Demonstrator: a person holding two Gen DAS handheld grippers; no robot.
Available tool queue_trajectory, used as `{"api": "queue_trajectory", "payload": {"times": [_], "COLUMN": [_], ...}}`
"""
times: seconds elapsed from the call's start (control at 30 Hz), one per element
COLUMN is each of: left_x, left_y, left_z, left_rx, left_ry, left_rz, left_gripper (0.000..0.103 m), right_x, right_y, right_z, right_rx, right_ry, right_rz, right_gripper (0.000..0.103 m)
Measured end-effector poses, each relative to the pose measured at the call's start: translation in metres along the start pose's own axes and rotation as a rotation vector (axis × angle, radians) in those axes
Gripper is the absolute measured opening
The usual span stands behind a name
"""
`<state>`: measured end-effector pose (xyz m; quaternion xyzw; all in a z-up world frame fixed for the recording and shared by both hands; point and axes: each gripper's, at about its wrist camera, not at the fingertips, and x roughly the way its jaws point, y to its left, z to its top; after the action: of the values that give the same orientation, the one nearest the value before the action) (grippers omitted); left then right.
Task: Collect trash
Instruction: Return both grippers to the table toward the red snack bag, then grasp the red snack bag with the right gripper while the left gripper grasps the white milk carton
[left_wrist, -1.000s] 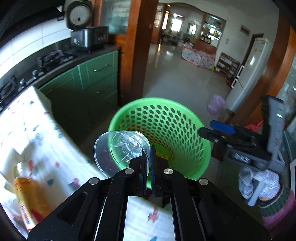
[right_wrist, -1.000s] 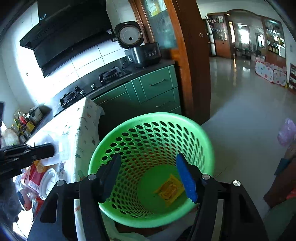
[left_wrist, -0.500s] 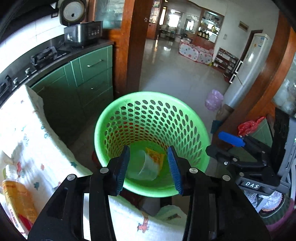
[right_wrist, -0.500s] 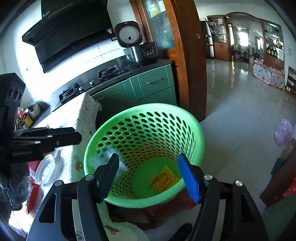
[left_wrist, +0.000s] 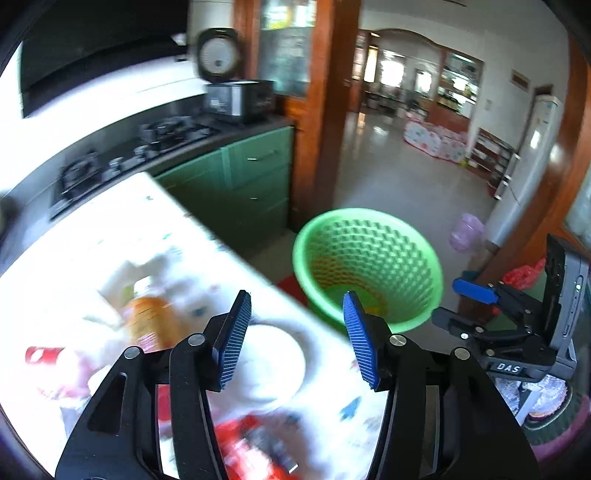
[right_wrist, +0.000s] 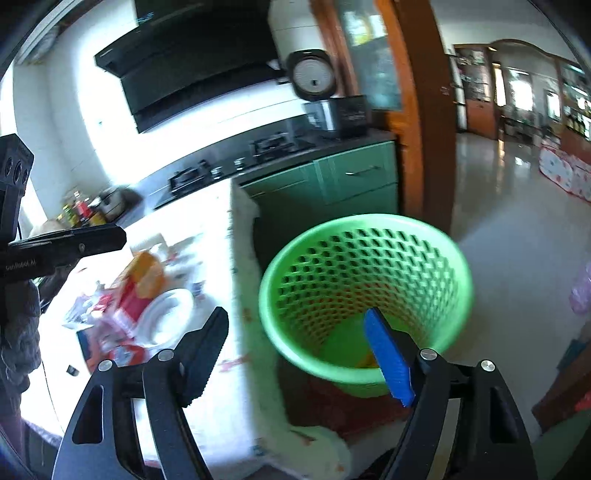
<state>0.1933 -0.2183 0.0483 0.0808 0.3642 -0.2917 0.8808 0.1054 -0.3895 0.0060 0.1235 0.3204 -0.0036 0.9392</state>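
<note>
Green cabinets (left_wrist: 255, 177) and a black hob (left_wrist: 162, 134) at eleven o'clock; wooden doorframe (left_wrist: 328, 110) at twelve; glossy floor (left_wrist: 402, 184) beyond.

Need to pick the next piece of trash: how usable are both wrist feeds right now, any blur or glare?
Left wrist: table overexposed and motion-smeared, items indistinct. Right wrist: green basket rim blurred, window glare whitens the wall; table clutter soft.

table (left_wrist: 110, 236): white plate (left_wrist: 273, 363) | orange bottle (left_wrist: 151, 325) | floor (left_wrist: 399, 184): green basket (left_wrist: 369, 266)
</note>
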Motion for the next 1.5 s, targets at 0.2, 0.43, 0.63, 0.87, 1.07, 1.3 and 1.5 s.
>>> {"api": "queue_trajectory", "payload": {"times": [0.2, 0.43, 0.63, 0.87, 1.07, 1.3, 1.5], "left_x": [-0.043, -0.077, -0.086, -0.086, -0.084, -0.074, -0.070], "left_y": [0.052, 0.100, 0.129, 0.139, 0.124, 0.114, 0.105], "left_z": [-0.031, -0.072, -0.107, -0.137, -0.151, -0.158, -0.165], "left_rx": [-0.087, -0.175, -0.220, -0.149, 0.050, 0.197, 0.319], "left_ry": [-0.025, -0.045, -0.027, -0.001, 0.016, 0.041, 0.049], "left_rz": [0.075, 0.142, 0.153, 0.137, 0.136, 0.121, 0.114], "left_gripper": [0.053, 0.053, 0.053, 0.062, 0.076, 0.081, 0.085], "right_x": [0.007, 0.017, 0.033, 0.061, 0.073, 0.076, 0.068], "right_y": [0.049, 0.102, 0.138, 0.172, 0.180, 0.184, 0.188], "right_z": [-0.005, -0.019, -0.040, -0.062, -0.073, -0.075, -0.071], "right_rx": [-0.056, -0.129, -0.145, -0.145, -0.130, -0.109, -0.125], "right_ry": [0.036, 0.094, 0.177, 0.270, 0.324, 0.342, 0.310], "right_rz": [0.091, 0.184, 0.267, 0.291, 0.287, 0.280, 0.263], "right_gripper": [0.075, 0.076, 0.076, 0.076, 0.064, 0.038, 0.020]}}
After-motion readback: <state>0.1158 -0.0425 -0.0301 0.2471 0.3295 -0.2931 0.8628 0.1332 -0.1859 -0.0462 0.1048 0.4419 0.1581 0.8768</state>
